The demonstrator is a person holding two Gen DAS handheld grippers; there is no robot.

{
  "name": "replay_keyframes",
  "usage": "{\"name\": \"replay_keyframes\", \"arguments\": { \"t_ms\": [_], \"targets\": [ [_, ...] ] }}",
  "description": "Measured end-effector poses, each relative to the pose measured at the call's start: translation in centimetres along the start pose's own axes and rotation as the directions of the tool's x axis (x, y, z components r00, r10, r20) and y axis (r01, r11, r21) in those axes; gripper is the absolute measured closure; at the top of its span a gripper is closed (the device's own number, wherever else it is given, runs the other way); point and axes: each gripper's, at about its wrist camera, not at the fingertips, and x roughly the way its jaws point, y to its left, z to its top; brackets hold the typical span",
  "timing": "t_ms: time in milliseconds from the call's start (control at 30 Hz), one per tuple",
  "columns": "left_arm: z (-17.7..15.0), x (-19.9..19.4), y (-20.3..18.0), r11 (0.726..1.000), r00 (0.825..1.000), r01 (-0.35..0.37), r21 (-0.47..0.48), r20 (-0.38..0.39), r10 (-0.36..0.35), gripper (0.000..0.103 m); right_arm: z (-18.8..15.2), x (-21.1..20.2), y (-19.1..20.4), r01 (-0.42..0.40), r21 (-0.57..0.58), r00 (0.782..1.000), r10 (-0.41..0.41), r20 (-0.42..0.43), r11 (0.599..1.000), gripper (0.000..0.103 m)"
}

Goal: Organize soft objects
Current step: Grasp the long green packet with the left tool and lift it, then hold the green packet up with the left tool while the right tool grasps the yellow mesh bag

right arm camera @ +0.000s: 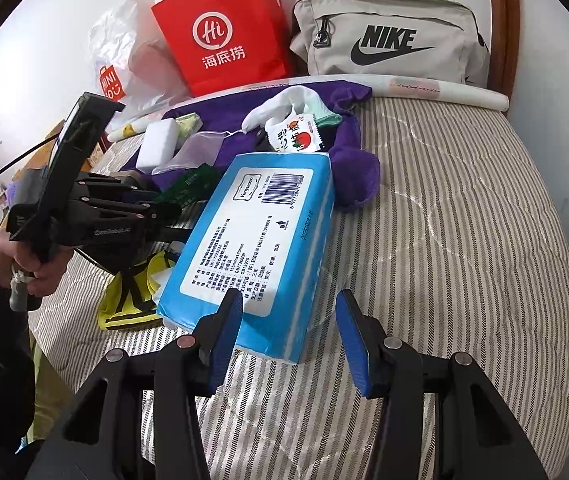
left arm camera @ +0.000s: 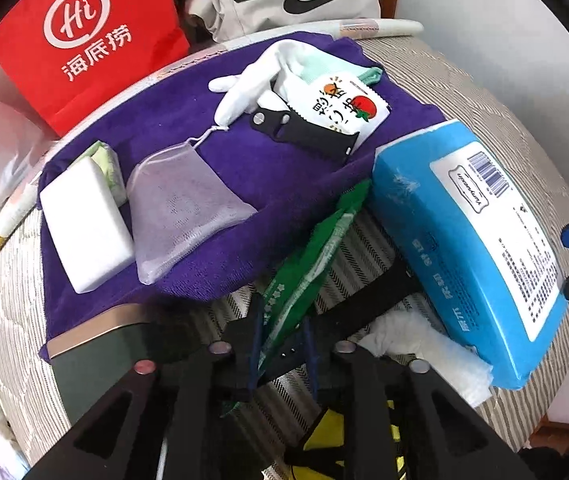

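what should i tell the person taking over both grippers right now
Left gripper: shut on the green plastic packet, held just off the purple towel's edge.
Right gripper: open, near end of the blue tissue pack between its fingers, not gripped.
On the towel: white sponge block, mesh pouch, white sock, black strap.
Left to do: place the packet, then the tissue pack and yellow cloth.

The left tool (left arm camera: 282, 354) grips a green packet (left arm camera: 316, 236) beside the blue tissue pack (left arm camera: 468, 240).
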Motion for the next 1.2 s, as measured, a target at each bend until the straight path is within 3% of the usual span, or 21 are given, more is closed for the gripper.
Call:
{"name": "replay_keyframes", "arguments": {
  "t_ms": [233, 533, 967, 1100, 1200],
  "targets": [
    [-1.1, -3.1, 0.6, 0.994, 0.995, 0.080, -0.070, 0.071, -0.076, 0.097, -0.5, -0.7, 0.9, -0.011, -0.011, 1.000, 0.011, 0.015, 1.000, 0.055],
    [-3.2, -7.7, 0.9, 0.979, 0.980, 0.149, -0.139, 0.149, -0.129, 0.097, -1.7, -2.2, 3.8, -0.045, -0.052, 0.999, 0.046, 0.027, 0.998, 0.055],
    [-11.8, -13.7, 3.6, 0.950, 0.975, 0.112, -0.292, 0.216, -0.049, 0.097, -3.4, -1.9, 10.8, -0.075, -0.196, 0.997, 0.080, 0.019, 0.978, 0.055],
    [-14.4, -14.1, 5.0, 0.941, 0.977, 0.076, -0.331, 0.214, -0.003, 0.097, -3.4, -1.1, 12.4, -0.052, -0.252, 0.998, 0.059, 0.023, 0.966, 0.055],
    [-15.7, -13.8, 5.7, 0.932, 0.976, 0.092, -0.350, 0.216, -0.015, 0.097, -2.5, 0.0, 13.0, 0.004, -0.279, 0.999, 0.005, 0.034, 0.960, 0.055]
  ]
}}
